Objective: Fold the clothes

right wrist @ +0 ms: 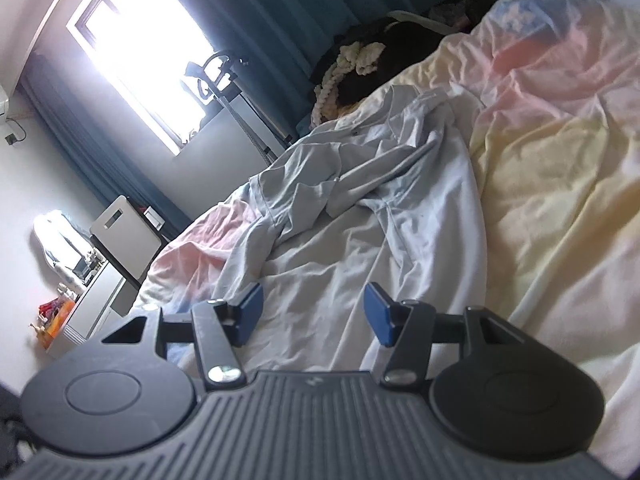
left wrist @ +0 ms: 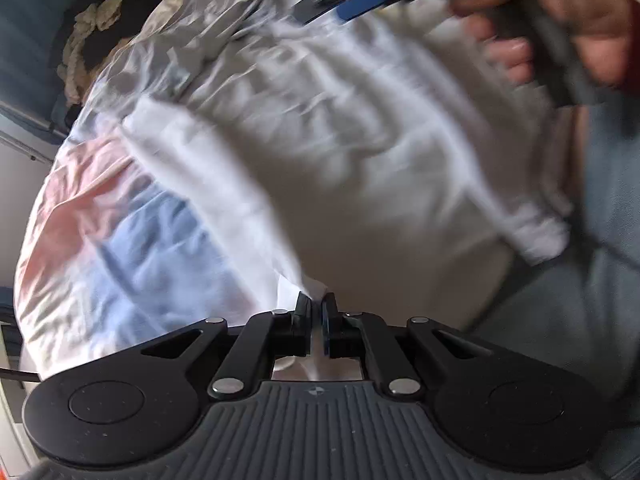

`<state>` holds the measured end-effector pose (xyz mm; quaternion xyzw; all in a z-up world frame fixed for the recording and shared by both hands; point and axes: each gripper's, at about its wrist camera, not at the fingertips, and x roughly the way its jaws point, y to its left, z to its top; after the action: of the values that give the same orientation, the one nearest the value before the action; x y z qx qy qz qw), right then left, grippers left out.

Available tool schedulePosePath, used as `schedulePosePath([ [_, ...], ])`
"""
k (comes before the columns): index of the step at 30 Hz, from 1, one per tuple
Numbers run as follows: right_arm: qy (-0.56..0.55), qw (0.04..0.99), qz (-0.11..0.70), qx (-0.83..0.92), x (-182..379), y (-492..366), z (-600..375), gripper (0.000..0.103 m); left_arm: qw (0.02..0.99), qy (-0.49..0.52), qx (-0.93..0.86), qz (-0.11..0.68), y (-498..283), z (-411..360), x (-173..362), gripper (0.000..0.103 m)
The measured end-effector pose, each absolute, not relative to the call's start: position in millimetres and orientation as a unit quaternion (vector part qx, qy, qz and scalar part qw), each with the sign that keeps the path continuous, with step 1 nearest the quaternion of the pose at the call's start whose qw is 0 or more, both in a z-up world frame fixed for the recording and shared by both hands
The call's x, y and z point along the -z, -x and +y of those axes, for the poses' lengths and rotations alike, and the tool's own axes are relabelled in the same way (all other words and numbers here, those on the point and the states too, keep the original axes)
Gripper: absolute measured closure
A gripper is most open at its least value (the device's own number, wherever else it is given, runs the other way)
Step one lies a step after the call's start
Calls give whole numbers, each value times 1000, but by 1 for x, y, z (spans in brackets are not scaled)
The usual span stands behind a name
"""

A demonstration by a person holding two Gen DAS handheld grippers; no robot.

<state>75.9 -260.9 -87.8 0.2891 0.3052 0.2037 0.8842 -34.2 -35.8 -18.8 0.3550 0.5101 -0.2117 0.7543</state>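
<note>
L gripper: clamped on white shirt edge | R gripper: jaws apart, above shirt

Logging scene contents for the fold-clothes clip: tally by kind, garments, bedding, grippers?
Garments: 1, the white shirt, crumpled on the bed.
Bedding: 1, the pastel sheet under it.
Grippers: 2, the left gripper shut on a fold of the shirt, the right gripper open above it.
Total: 4
</note>
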Motion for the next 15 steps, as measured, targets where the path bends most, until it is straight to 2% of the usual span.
schedulePosePath([
  [3, -298, 881, 306, -202, 88, -77, -265, 46, 760, -333, 216, 515, 46, -51, 34, 93],
  [4, -301, 880, 304, -205, 87, -77, -266, 46, 763, -327, 214, 516, 48, -54, 42, 86],
  [5, -303, 880, 302, -206, 86, -77, -266, 46, 762, -321, 215, 519, 49, -55, 49, 71],
  [6, -300, 881, 302, -208, 86, -75, -266, 46, 762, -315, 216, 523, 51, -55, 55, 62],
  [8, -294, 882, 302, -210, 85, -73, -266, 46, 773, -291, 221, 519, 59, -54, 56, 25],
  [10, -288, 884, 301, -212, 84, -70, -266, 46, 792, -257, 227, 505, 72, -52, 48, 11],
  [15, -282, 887, 301, -210, 81, -67, -267, 46, 817, -163, 284, 475, 120, -39, 18, 10],
])
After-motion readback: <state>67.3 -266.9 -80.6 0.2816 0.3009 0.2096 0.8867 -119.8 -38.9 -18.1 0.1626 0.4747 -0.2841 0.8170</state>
